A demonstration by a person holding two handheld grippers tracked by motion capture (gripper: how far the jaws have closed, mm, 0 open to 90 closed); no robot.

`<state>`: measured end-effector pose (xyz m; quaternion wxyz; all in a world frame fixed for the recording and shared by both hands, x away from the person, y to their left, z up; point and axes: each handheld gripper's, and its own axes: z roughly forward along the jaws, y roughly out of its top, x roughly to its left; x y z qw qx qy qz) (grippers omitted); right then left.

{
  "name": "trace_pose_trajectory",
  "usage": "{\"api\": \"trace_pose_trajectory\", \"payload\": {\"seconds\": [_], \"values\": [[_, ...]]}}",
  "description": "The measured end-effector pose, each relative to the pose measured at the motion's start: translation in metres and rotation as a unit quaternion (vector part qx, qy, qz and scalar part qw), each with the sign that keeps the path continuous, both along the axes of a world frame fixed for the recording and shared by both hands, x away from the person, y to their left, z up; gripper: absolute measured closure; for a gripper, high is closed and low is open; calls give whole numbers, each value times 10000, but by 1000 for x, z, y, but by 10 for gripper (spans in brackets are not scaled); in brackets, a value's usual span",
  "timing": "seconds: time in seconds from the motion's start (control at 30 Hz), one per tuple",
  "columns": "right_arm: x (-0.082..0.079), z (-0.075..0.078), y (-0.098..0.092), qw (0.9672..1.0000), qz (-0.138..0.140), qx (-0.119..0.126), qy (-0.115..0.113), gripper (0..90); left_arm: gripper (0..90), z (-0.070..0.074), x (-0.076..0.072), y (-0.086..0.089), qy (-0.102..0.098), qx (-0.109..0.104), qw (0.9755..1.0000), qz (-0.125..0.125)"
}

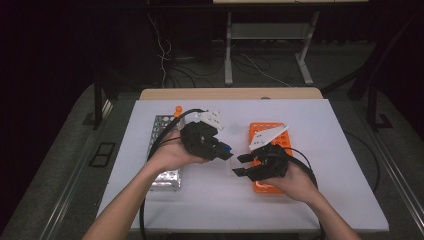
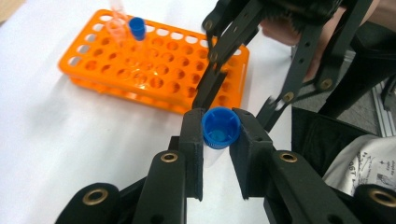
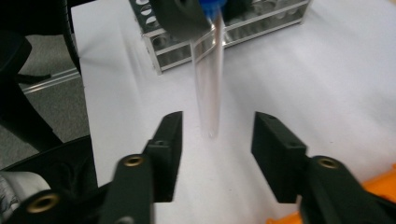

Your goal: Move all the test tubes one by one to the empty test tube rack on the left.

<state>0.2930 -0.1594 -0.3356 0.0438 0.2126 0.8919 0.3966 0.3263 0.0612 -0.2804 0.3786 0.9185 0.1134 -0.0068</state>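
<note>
tube cap (image 2: pixel 221 128): we see blue
tube (image 3: pixel 208 79): clear
right rack (image 2: pixel 154 65): orange
left rack (image 3: pixel 224 28): silver metal
table cover (image 1: pixel 310 165): white
jaws: black

surface: white table (image 1: pixel 325 165) | on it: orange rack (image 1: pixel 270 134), metal rack (image 1: pixel 161 131)

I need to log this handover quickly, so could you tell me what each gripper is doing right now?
Left gripper: closed on the blue-capped tube, at its cap.
Right gripper: open, the tube's clear tip between its jaws, untouched.
</note>
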Motion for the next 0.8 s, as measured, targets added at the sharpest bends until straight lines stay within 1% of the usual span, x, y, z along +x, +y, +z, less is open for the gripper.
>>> {"api": "trace_pose_trajectory", "payload": {"seconds": [0.1,0.23,0.27,0.33,0.4,0.43,0.47,0.63,0.8], "values": [[1,3,-6,9999,-98,93,-35,416,736,4,2,7,-44,-27,9999,88],[2,7,-15,9995,-234,225,2,301,736,8,4,15,-132,-36,9997,205],[2,8,-17,9994,-244,260,16,261,736,9,5,18,-144,-54,9996,234],[2,9,-21,9992,-266,301,59,147,737,12,7,22,-184,-69,9993,317],[3,10,-26,9990,-287,322,128,104,737,14,9,27,-216,-57,9990,382],[3,10,-28,9988,-298,364,127,67,737,15,10,29,-232,-60,9988,418],[2,11,-31,9986,-304,407,171,0,737,17,11,32,-250,-57,9986,458],[2,12,-42,9979,-392,476,185,2,737,22,17,43,-334,-18,9974,640],[2,11,-51,9975,-466,480,227,2,738,25,22,54,-374,-5,9958,838]]}}
